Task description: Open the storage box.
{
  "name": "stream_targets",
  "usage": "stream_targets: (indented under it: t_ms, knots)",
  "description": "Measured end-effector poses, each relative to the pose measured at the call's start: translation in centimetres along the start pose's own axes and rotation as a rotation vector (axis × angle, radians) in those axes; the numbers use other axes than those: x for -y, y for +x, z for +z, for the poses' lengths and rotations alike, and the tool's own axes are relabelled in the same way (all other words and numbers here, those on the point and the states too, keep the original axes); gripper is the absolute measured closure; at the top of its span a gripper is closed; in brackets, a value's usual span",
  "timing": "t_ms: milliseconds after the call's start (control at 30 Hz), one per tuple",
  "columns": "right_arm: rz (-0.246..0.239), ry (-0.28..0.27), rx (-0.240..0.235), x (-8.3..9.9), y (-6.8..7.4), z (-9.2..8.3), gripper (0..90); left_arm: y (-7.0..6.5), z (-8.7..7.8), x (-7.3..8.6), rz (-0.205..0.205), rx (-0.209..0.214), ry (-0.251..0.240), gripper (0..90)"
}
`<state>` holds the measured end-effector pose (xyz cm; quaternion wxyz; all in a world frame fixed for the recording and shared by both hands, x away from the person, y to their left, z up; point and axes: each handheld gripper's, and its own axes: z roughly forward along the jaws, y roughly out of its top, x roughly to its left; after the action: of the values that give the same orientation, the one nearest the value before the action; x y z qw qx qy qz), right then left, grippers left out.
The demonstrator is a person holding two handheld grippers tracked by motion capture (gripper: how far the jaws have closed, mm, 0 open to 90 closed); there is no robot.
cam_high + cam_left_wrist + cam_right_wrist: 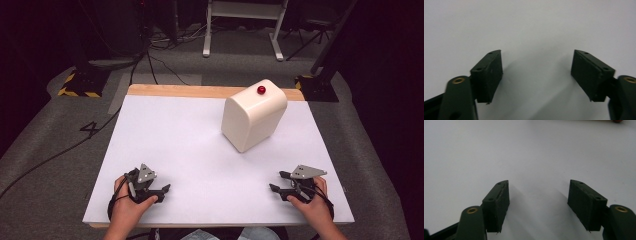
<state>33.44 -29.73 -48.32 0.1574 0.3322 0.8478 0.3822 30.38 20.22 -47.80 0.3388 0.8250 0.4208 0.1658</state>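
Note:
A cream, rounded box (253,114) with a small red knob (261,89) on top stands at the back right of the white table (190,150). My left gripper (163,192) rests near the front left edge, held by a hand, jaws open with nothing between them. The left gripper view looks along the open left gripper (536,72) onto bare white surface. My right gripper (277,182) rests near the front right edge, also open and holding nothing. In the right gripper view the right gripper (537,200) stands open over the white top. Both grippers lie well short of the box.
The table has a wooden strip (175,90) along its far edge. Grey carpet surrounds it, with cables (50,160) on the floor at left. A black stand with yellow-striped base (80,82) sits at back left, and white frame legs (240,35) stand behind.

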Motion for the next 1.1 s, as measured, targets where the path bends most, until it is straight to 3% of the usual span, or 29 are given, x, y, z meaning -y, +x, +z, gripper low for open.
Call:
stream_targets:
  t_ms: [167,433,600,700,767,833,967,1000,1067,1100]
  knots:
    - [0.004,-0.001,-0.004,0.0,0.0,0.0,33.7,-1.0,-0.5,-1.4,-0.014,0.039,-0.055,26.3]
    - [0.005,-0.001,-0.005,0.0,0.0,0.0,33.8,-3.9,0.0,-4.5,0.072,0.130,-0.091,26.0]
    - [0.009,-0.001,0.001,-0.4,-0.2,-0.1,34.7,-5.1,0.7,-5.9,0.111,0.162,-0.095,25.3]
    - [0.001,-0.029,-0.001,-0.8,-0.3,-0.6,34.3,-5.3,1.1,-6.5,0.086,0.166,-0.102,25.3]
    - [0.005,-0.036,0.004,-0.9,-0.4,-0.9,34.0,-5.6,1.3,-7.3,0.058,0.187,-0.131,25.3]
    - [0.032,-0.076,-0.015,-1.3,-1.1,-1.4,34.6,-6.2,1.3,-8.2,0.068,0.203,-0.159,24.8]
    - [0.062,-0.131,-0.016,-2.5,-2.3,-2.1,37.4,-7.2,1.7,-9.1,0.096,0.201,-0.166,24.3]
    - [0.076,-0.162,-0.010,-3.6,-3.3,-2.7,37.0,-7.2,2.2,-9.0,0.121,0.172,-0.137,24.0]
    - [0.081,-0.175,-0.008,-4.2,-3.7,-3.0,36.1,-7.1,2.4,-8.9,0.126,0.158,-0.124,24.0]
    - [0.080,-0.189,0.002,-5.4,-4.6,-3.6,32.8,-7.0,2.7,-8.6,0.122,0.148,-0.111,24.0]
